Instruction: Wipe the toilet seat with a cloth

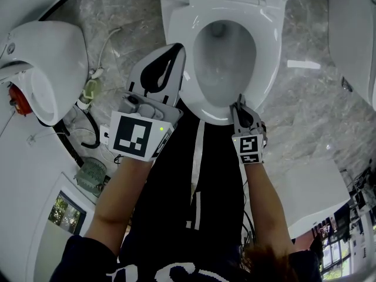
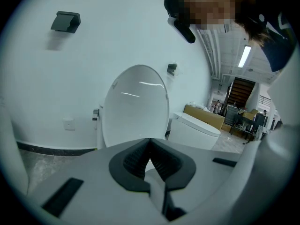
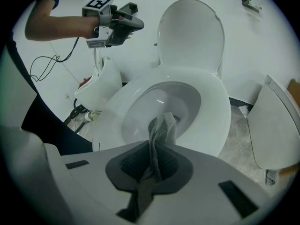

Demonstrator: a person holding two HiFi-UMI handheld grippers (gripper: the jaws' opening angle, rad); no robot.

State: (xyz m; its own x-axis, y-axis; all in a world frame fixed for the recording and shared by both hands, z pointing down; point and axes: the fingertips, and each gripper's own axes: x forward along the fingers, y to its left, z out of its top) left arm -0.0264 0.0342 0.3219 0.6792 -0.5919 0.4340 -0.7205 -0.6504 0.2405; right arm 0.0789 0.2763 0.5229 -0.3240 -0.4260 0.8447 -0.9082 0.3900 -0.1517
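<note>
The white toilet seat (image 1: pixel 265 51) rings an open bowl, its lid (image 3: pixel 190 32) raised against the wall. My right gripper (image 1: pixel 239 106) sits at the seat's near front edge, shut on a grey cloth (image 3: pixel 161 132) that sticks out past the jaws over the seat's front (image 3: pixel 213 130). My left gripper (image 1: pixel 174 60) is held up in the air left of the bowl, shut with nothing between its pads; it shows as a raised tool (image 3: pixel 123 25) in the right gripper view. In the left gripper view, the lid (image 2: pixel 136 107) stands ahead of the left gripper (image 2: pixel 150 142).
A second white toilet (image 1: pixel 44 69) stands at the left, with hoses and a cable (image 1: pixel 88 119) on the marbled floor (image 1: pixel 311 98) between. Another white fixture (image 3: pixel 276 125) is close at the right. A person's dark trousers (image 1: pixel 194 198) fill the space below the bowl.
</note>
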